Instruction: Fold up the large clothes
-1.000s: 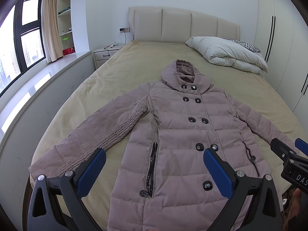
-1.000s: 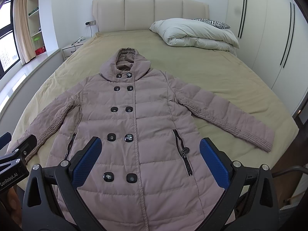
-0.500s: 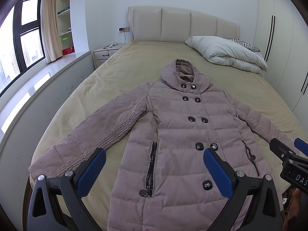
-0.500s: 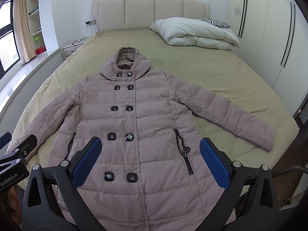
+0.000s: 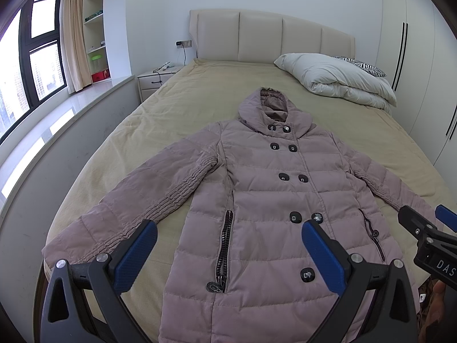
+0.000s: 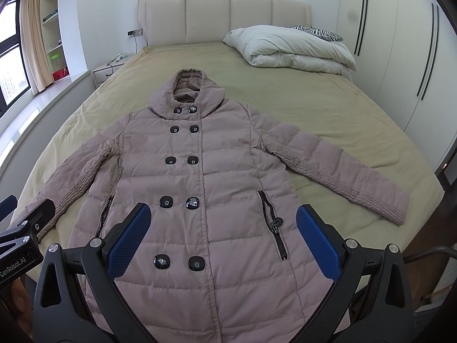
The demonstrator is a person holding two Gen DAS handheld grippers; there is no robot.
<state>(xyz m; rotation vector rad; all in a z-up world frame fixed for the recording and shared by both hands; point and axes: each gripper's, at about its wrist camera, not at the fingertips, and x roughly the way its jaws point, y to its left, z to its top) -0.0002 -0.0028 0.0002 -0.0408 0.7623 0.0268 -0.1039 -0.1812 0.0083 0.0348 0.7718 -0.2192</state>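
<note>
Hovering over the bed's (image 6: 328, 108) near end, both tools spread wide, gripping nothing. Left tool (image 5: 228, 254) low centre of its frame; right tool (image 6: 222, 228) likewise, also showing at the left view's right edge. Padded jacket (image 6: 200, 188) lies flat face-up mid-frame, buttoned, hood toward the headboard (image 6: 222, 17), both sleeves angled out. White duvet (image 6: 288, 47) folded upper right, clear of the jacket, zebra pillow (image 6: 320, 33) behind it. Nightstand (image 5: 155, 81) and window (image 5: 37, 54) upper left.
</note>
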